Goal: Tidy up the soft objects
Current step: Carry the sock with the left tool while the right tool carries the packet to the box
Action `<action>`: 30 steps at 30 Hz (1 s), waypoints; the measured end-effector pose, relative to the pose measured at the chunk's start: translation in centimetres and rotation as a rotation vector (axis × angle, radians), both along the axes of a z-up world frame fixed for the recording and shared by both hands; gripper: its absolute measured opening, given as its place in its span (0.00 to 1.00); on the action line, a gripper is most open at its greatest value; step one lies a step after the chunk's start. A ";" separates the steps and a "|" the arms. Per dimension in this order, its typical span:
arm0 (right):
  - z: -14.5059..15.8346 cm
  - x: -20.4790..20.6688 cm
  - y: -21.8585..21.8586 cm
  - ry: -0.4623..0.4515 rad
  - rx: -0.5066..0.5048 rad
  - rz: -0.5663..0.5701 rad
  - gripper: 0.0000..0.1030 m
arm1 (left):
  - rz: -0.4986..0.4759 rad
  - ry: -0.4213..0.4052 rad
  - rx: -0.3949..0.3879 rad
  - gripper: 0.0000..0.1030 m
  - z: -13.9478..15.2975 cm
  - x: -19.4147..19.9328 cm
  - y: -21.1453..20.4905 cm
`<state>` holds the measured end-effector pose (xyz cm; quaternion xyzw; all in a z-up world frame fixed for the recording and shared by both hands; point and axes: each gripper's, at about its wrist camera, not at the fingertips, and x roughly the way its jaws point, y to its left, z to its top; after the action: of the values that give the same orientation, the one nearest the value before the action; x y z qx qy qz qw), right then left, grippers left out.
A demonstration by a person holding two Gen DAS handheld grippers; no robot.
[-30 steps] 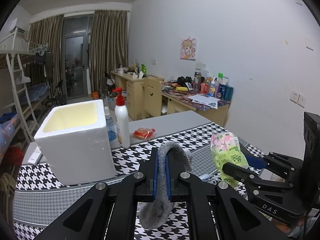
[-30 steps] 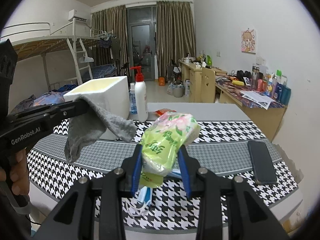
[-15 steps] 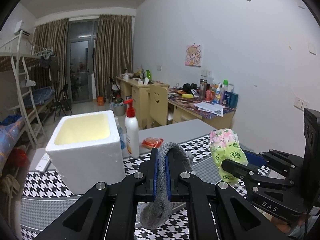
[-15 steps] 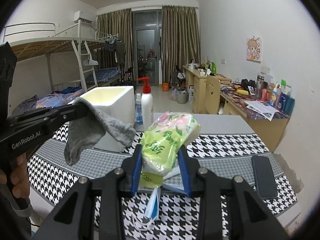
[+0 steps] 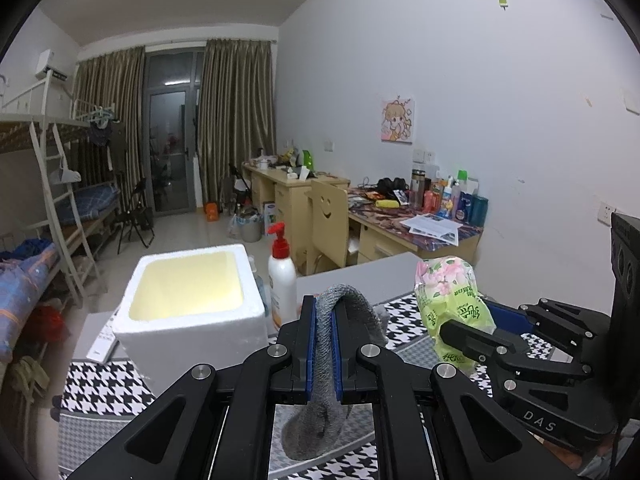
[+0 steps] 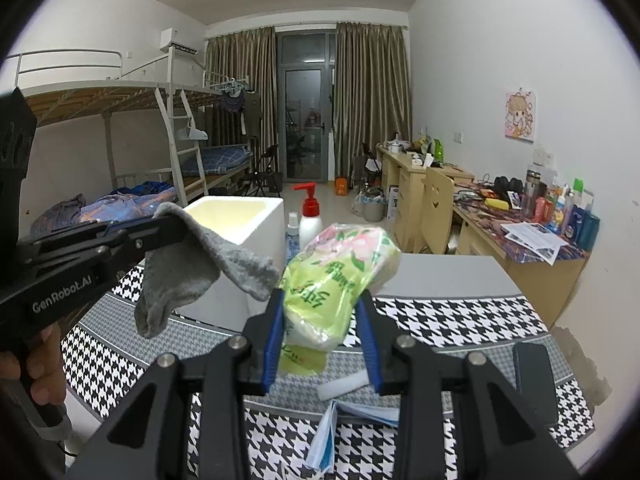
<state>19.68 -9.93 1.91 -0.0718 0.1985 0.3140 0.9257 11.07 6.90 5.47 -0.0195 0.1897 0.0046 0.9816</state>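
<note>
My left gripper (image 5: 324, 312) is shut on a grey sock (image 5: 320, 416) that drapes over its blue pads and hangs below them, held above the houndstooth table. In the right wrist view the same sock (image 6: 188, 264) dangles from the left gripper (image 6: 176, 226) at the left. My right gripper (image 6: 322, 304) is shut on a green floral tissue pack (image 6: 336, 276), lifted off the table; that tissue pack (image 5: 452, 300) shows at the right of the left wrist view. A white foam box (image 5: 188, 308) with an open top stands ahead on the left.
A pump bottle with a red top (image 5: 282, 280) and a small spray bottle (image 6: 293, 236) stand beside the box. A blue face mask (image 6: 332, 432) and a white strip (image 6: 344, 386) lie on the table (image 6: 460, 316) under the tissue pack. A dark phone (image 6: 534, 376) lies at the right edge.
Both grippers have risen with the sock and the tissue pack still held. The table and the foam box sit lower in both views, and the face mask now shows beneath the pack.
</note>
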 end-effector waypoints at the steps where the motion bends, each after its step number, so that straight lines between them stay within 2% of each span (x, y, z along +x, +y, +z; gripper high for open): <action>1: 0.1 0.1 0.1 -0.003 0.000 0.000 0.38 | 0.000 0.000 -0.001 0.07 0.2 0.2 0.1; 19: 1.8 1.8 2.6 -0.012 -0.006 0.015 0.38 | 0.044 -0.023 0.005 0.07 2.3 2.1 2.3; 30: 3.7 2.5 4.9 -0.035 -0.014 0.048 0.38 | 0.106 -0.028 0.014 0.07 4.0 4.2 4.8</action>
<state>22.16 -5.02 5.63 -0.0884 0.1826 0.3333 0.9207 15.26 11.65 9.45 -0.0229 0.1747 0.0579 0.9827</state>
